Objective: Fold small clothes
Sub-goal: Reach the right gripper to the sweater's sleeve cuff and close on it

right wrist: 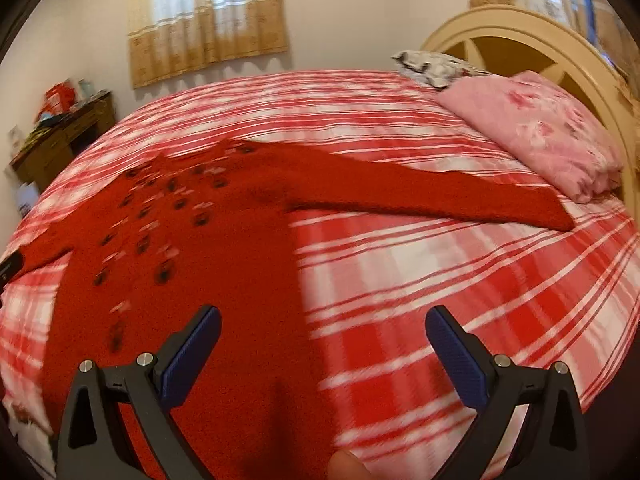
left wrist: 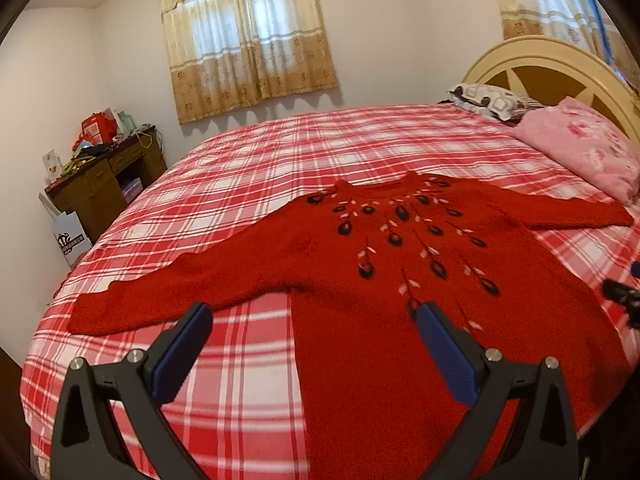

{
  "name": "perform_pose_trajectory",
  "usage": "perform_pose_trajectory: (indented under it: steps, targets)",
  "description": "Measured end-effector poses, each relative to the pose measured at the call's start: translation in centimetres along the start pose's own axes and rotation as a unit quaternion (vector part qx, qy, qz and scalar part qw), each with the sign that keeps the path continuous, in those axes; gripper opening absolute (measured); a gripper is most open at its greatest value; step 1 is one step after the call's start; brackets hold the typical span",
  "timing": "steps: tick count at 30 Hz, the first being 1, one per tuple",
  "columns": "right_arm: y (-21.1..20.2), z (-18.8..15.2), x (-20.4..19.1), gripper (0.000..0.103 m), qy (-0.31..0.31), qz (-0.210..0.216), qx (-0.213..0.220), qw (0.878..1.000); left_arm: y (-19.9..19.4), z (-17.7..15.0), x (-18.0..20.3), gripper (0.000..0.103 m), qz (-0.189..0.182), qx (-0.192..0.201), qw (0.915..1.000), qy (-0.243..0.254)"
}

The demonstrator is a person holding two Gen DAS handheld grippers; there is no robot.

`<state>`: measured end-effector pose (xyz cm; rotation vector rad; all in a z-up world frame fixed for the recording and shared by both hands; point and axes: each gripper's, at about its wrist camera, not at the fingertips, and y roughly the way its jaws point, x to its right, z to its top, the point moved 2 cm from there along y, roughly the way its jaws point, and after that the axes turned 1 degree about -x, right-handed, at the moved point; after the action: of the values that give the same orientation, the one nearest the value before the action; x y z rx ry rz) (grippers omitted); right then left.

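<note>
On the bed (left wrist: 248, 168), spread flat over the red and white checked cover, lies a red sweater (left wrist: 360, 280) with its front up; dark and pink ornaments fan out below the collar. Both sleeves are stretched to the sides: one sleeve (left wrist: 160, 300) points toward the desk side of the room, the other sleeve (right wrist: 440, 196) points toward the pink pillow (right wrist: 540, 132) and ends near it without touching. The hem is toward the person, at the near edge of the bed. The left gripper (left wrist: 312, 316) hovers above the left side of the body, over the place where the sweater meets the cover; its fingers are wide apart and hold nothing. The right gripper (right wrist: 324, 320) hovers over the right side edge of the body, also spread wide and with nothing between the fingers. The right wrist view is blurred, so small details there are not clear. No fold is made yet, so I judge the task is at its very start, with the garment laid out and ready. The next move probably calls for lowering one gripper to a sleeve or a side edge, pinching the thick knit firmly, and carrying it across the body. Behind the bed are a headboard (left wrist: 560, 64), a curtain (left wrist: 244, 40) and a cluttered desk (left wrist: 104, 172).
</note>
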<state>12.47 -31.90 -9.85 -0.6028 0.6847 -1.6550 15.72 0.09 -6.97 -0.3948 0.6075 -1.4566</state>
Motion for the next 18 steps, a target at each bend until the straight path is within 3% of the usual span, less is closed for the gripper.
perform_pose_trajectory:
  steps: [11,18]
  targets:
    - [4.5,5.6,13.4,0.102,0.078,-0.09,-0.007,0.993,6.2,2.8,1.6,0.103,-0.007,-0.005,0.9999,0.005]
    - [6.1,8.6,23.5,0.101,0.167,-0.14,-0.019,0.976,9.4,3.3,0.5,0.103,0.011,-0.025,0.9996,-0.011]
